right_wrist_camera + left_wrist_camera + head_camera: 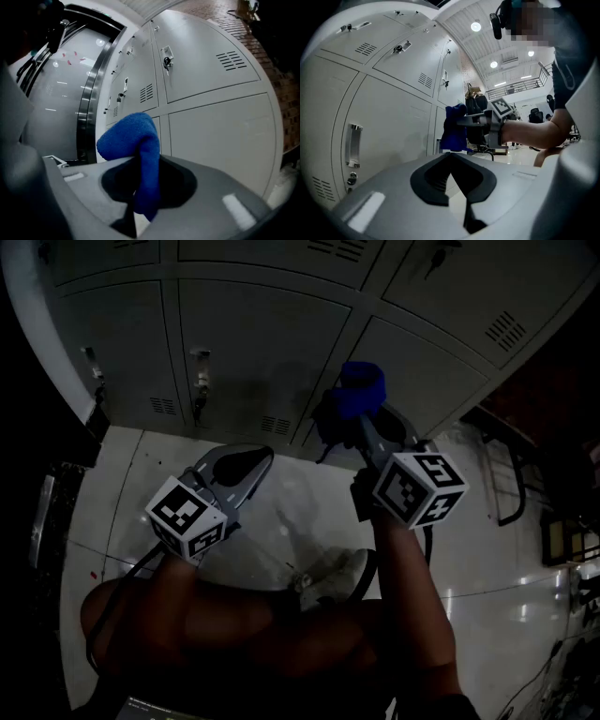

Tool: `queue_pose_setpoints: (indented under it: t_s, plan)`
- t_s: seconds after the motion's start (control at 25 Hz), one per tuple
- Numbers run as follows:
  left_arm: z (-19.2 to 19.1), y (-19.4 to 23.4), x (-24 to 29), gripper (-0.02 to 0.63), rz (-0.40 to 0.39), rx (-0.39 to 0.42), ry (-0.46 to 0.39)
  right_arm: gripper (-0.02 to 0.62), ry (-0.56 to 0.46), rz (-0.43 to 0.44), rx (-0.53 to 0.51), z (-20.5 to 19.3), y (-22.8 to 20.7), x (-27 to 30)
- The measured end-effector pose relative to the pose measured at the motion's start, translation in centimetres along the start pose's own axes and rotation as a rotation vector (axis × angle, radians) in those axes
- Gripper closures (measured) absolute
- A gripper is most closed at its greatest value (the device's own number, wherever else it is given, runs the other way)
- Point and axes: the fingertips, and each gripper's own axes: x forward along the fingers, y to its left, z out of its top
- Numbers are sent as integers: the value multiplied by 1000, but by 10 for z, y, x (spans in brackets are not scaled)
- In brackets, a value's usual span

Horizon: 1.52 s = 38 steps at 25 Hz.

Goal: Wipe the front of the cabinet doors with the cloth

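Observation:
Grey cabinet doors fill the top of the head view, in rows with vents and latches. A blue cloth is pinched in my right gripper, which is shut on it and held up close to a lower door; whether the cloth touches the door I cannot tell. In the right gripper view the cloth folds over and hangs down between the jaws, in front of the doors. My left gripper hangs lower and to the left, shut with nothing in it. From the left gripper, the cloth shows beside the doors.
A latch handle sits on the door ahead of the left gripper. Glossy pale floor lies below, with a light shoe on it. A black metal frame stands at the right. A dark steel door frame borders the cabinets.

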Motion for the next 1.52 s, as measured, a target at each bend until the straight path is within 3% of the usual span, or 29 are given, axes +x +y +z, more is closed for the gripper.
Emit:
queue_pose_setpoints:
  t_s: [0.36,0.92,1.52]
  plan:
    - [1,0,3,600,-8,-1,-2,526,-79,-28,63,54,-38,41]
    - [-9,1,5,600,-6,15,33,526,-131,-26,65,59,-63,44]
    - [-15,-3,4,600,-9,8,51,526,-187,-237,144,65,-155,-33]
